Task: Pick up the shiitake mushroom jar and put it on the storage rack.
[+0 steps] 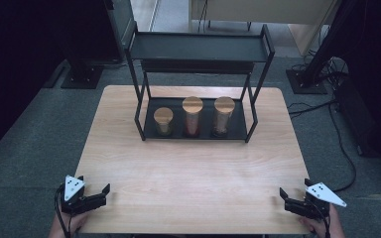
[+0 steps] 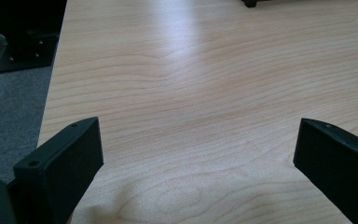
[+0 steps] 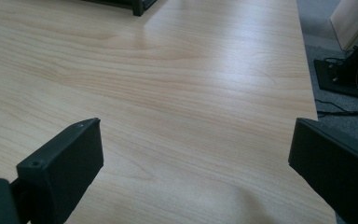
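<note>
Both grippers sit at the near edge of the wooden table (image 1: 188,168), each held in a hand. The left gripper (image 1: 96,194) is at the near left corner, the right gripper (image 1: 288,198) at the near right corner, both with jaws spread wide and nothing between them. Well away, at the far side, a black two-tier rack (image 1: 198,49) stands on the table. On its lower shelf stand three jars with wooden lids in a row: a short jar (image 1: 163,120), a middle jar (image 1: 192,116) and a right jar (image 1: 223,115).
</note>
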Demonstrator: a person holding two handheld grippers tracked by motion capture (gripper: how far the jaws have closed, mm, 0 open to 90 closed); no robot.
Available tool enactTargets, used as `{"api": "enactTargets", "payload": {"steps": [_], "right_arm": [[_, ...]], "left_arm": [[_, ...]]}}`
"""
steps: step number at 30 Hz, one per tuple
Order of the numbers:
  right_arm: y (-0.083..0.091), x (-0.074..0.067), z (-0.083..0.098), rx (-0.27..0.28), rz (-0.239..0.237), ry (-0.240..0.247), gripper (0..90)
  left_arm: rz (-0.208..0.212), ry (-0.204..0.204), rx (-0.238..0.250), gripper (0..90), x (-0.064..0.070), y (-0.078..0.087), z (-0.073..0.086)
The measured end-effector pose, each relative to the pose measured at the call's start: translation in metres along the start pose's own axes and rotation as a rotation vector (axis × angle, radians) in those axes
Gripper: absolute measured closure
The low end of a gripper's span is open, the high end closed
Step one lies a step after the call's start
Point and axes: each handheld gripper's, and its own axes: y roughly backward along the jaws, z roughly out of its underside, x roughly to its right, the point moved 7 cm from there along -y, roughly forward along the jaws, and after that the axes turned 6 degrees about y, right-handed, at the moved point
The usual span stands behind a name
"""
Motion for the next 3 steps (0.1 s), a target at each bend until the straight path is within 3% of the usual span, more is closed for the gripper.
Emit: {"api": "enactTargets", "payload": {"steps": [3], "right_arm": [[0.001, 0.0017, 0.0001, 0.009, -0.001, -0.016, 2.5]], "left_arm": [[0.001, -0.001, -0.004, 1.5, 0.0, -0.0004, 0.0002]]}}
